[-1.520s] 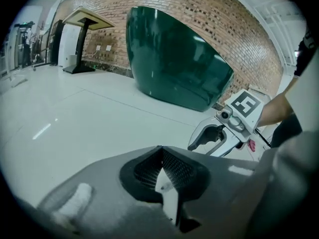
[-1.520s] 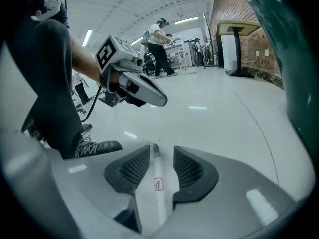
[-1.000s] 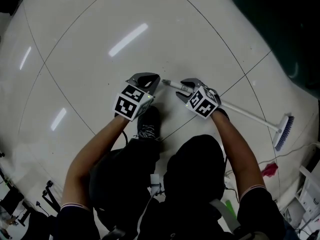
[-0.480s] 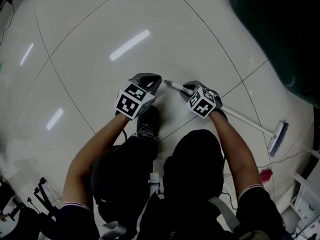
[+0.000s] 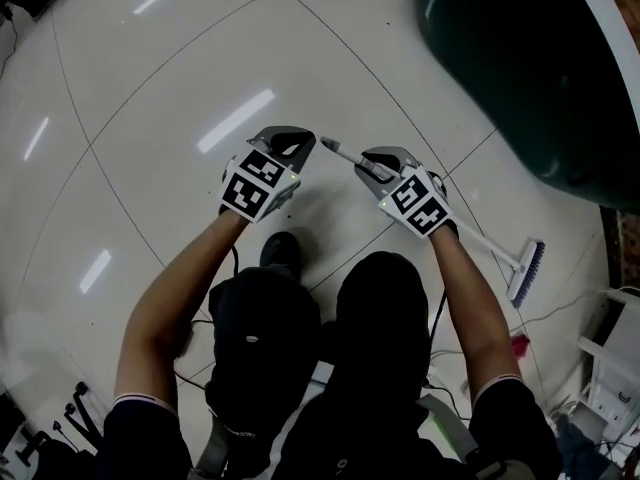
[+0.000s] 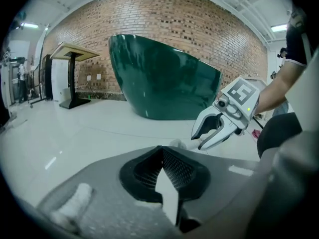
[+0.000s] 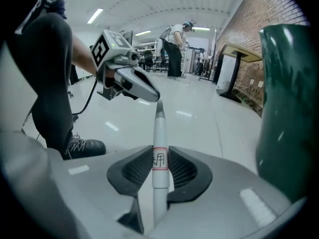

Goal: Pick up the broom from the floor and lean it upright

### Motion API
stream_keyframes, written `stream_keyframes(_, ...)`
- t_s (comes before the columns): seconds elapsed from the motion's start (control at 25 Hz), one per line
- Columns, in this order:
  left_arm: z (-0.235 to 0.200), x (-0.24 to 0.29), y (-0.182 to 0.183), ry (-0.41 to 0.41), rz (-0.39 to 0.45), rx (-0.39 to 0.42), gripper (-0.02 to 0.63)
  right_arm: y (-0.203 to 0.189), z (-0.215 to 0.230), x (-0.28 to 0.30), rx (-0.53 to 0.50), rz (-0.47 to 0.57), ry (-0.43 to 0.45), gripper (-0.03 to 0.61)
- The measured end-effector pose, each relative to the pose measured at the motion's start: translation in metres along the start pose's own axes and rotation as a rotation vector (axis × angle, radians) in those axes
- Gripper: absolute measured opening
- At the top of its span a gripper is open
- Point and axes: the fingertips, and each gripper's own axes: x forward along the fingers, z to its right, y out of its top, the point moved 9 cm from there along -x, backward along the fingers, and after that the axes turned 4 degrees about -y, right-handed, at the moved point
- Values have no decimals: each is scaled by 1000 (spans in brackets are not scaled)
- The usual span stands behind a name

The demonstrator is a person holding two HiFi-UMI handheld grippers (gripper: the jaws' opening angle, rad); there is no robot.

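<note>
Raising the broom needs a firm hold. The right claw, just closed, clamps its handle mid-frame, brush end at right. The left claw, together and empty, should steady it.

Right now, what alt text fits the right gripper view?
The right gripper has just closed its dark ribbed jaws on a white broom handle bearing a red-bordered label. Beyond, the left gripper hovers near the handle's grey tip above glossy white floor.
</note>
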Motion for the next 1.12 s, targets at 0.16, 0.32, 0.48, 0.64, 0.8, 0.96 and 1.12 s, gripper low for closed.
stream_keyframes(0.16,-6,-19,62,-8,34,65,0,39,23,-51,28,71,-65,97)
stream_keyframes(0.32,-3,-42,130,-2,90,130,0,87,43,-104,41,128,-117,97)
stream_keyframes(0.48,12,-62,202,-46,98,190,0,131,65,-166,70,163,-163,97)
stream_keyframes(0.64,26,-90,270,-87,110,212,0,174,83,-226,106,161,-200,94)
stream_keyframes(0.8,41,-113,333,-134,114,236,0,213,99,-286,150,156,-261,94)
stream_keyframes(0.96,59,-132,387,-199,125,275,0,237,105,-345,223,141,-368,94)
stream_keyframes(1.12,73,-151,432,-253,126,292,0,255,110,-397,289,116,-474,94)
